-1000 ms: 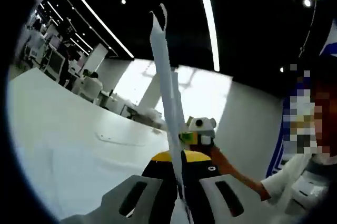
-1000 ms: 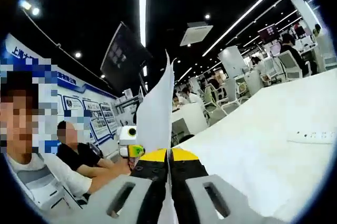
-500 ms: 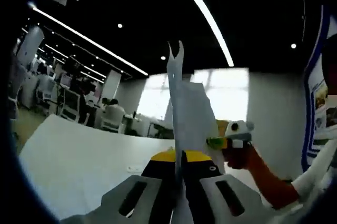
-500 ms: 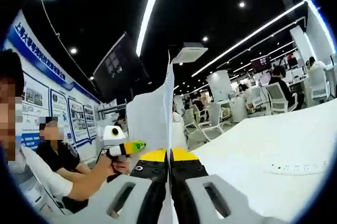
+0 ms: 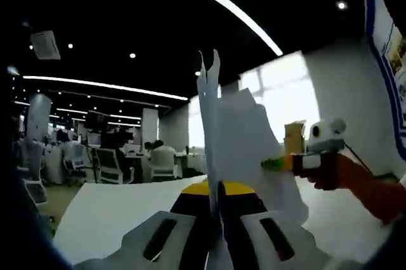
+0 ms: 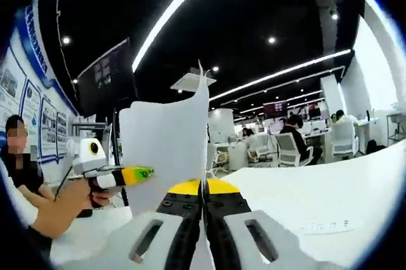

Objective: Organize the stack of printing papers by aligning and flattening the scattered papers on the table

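A stack of white printing papers [image 5: 236, 137] stands upright off the table, seen nearly edge-on, its top corners splayed. My left gripper [image 5: 214, 187] is shut on the stack's lower edge between its yellow-tipped jaws. In the same view my right gripper [image 5: 298, 161] comes in from the right, with its green-yellow tip at the sheets. In the right gripper view the papers [image 6: 168, 140] rise as a broad white sheet. My right gripper [image 6: 203, 186] is shut on their bottom edge, and the left gripper [image 6: 108, 172] grips the left side, held by a hand.
The white table [image 5: 114, 210] spreads below and behind the papers. A small white slip [image 6: 323, 224] lies on the table [image 6: 355, 187] to the right. A seated person [image 6: 19, 156] is at the far left. Office chairs and desks [image 6: 288, 149] stand beyond.
Both views have swung and levelled as the hands turned. The paper stack stays upright in both grips, and the other gripper sits further out to the side in each view.
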`<state>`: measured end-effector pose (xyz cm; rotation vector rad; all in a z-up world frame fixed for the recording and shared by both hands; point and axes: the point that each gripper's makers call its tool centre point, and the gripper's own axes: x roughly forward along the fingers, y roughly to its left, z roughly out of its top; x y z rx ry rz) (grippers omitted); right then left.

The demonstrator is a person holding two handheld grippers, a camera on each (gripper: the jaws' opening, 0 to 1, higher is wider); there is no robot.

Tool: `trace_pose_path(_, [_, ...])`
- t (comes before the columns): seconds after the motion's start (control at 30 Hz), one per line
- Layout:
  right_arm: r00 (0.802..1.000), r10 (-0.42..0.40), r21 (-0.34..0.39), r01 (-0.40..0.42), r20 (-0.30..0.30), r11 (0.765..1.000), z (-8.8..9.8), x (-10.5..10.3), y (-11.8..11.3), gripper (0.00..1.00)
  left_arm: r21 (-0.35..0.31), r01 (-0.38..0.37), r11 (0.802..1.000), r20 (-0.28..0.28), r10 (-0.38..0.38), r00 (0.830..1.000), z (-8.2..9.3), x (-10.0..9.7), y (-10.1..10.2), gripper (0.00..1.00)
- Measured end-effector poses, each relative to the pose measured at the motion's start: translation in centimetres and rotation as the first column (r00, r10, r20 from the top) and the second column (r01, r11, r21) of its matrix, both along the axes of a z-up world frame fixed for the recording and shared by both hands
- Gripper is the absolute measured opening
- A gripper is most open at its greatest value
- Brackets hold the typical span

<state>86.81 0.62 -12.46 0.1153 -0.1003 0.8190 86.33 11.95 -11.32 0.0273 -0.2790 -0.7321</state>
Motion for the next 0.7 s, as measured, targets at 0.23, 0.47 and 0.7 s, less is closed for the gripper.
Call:
trace_pose_path(0.23, [0.999,0.050,-0.023,-0.049,0.005,0.999,-1.3,0.6,0.2,0.23,-0.039,0.039,0.998,-0.077,-0.042,0.996,-1.3,0.8,0.6,0.24])
trace_pose_path(0.47, [0.990,0.138,-0.039,-0.136,0.033,0.990,-1.3,-0.8,1.5,0.11,-0.196,0.171,0.965,-0.031,-0.181,0.983,0.4,-0.7,-0.4,0.06])
trace_pose_path(0.7, [0.966,0.078,-0.020,-0.075,0.247,0.997,2.6,-2.1,1.2,0.00,-0.234,0.195,0.953,0.117,-0.171,0.978,2.2,-1.7,0.7,0.08])
